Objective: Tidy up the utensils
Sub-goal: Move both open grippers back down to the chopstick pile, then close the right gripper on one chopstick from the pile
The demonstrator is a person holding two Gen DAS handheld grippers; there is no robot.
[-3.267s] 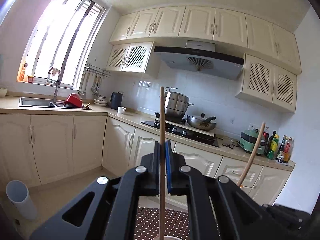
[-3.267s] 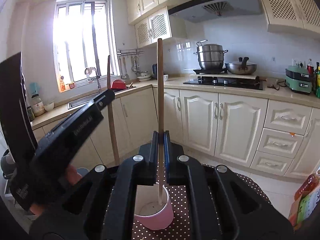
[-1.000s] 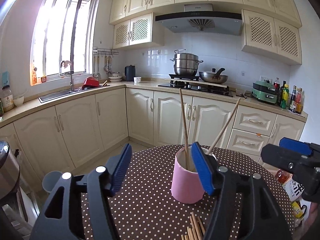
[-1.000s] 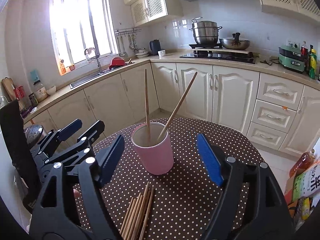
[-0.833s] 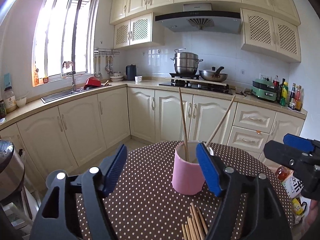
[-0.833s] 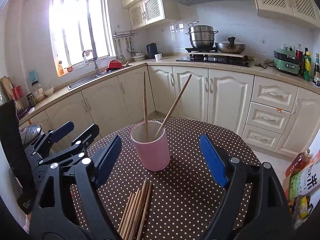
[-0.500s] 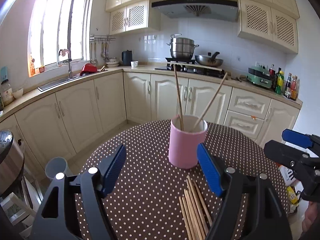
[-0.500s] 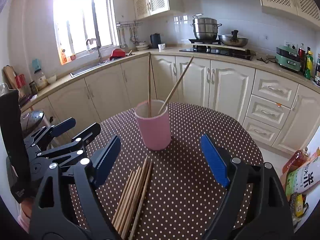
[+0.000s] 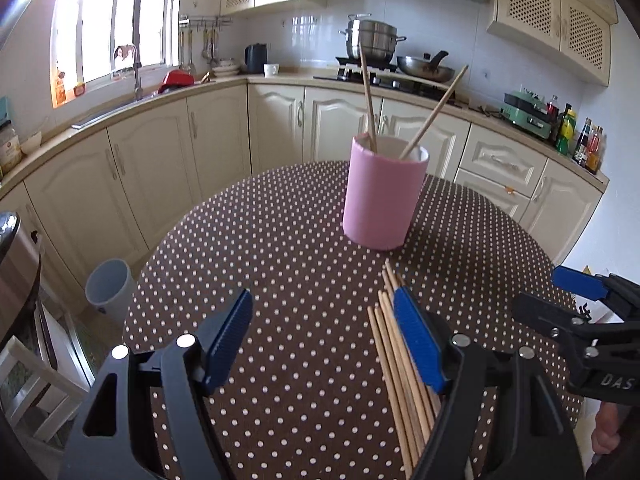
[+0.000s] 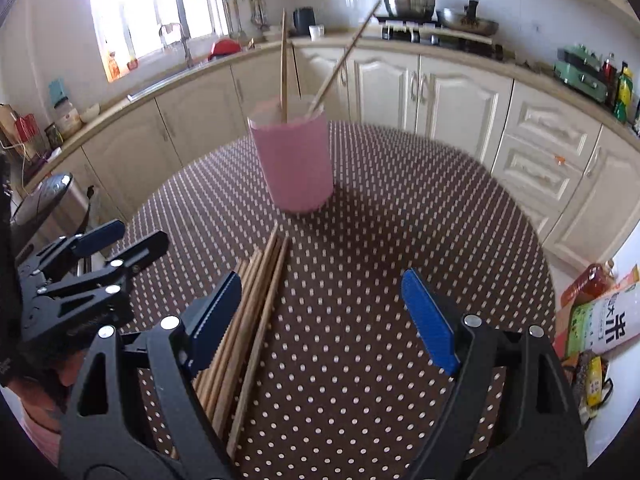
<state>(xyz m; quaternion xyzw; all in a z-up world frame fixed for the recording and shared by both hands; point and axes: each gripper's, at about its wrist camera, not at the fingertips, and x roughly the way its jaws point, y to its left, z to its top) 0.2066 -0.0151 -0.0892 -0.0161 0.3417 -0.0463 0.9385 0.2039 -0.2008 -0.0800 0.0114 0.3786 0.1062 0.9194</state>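
Our two handheld grippers, the left gripper [image 9: 324, 340] and the right gripper [image 10: 344, 320], share black plastic frames with triangular cutouts, silver screws, ribbed blue finger pads [image 9: 418, 340] and white "DAS" lettering.

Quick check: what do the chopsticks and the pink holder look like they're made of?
Chopsticks: likely bamboo or wood, matte, unlacquered; pale tan with a faint lengthwise grain. Pink holder: opaque, smooth, with a white inside; it could be plastic or ceramic, and the look doesn't settle which.

Round table [image 9: 280, 240]: dotted cloth bare on window side and far edge. Obstacles: upright pink cup [image 9: 382, 196] with two leaning chopsticks [image 9: 432, 114]; loose chopstick bundle [image 10: 256, 300] lying just before it.
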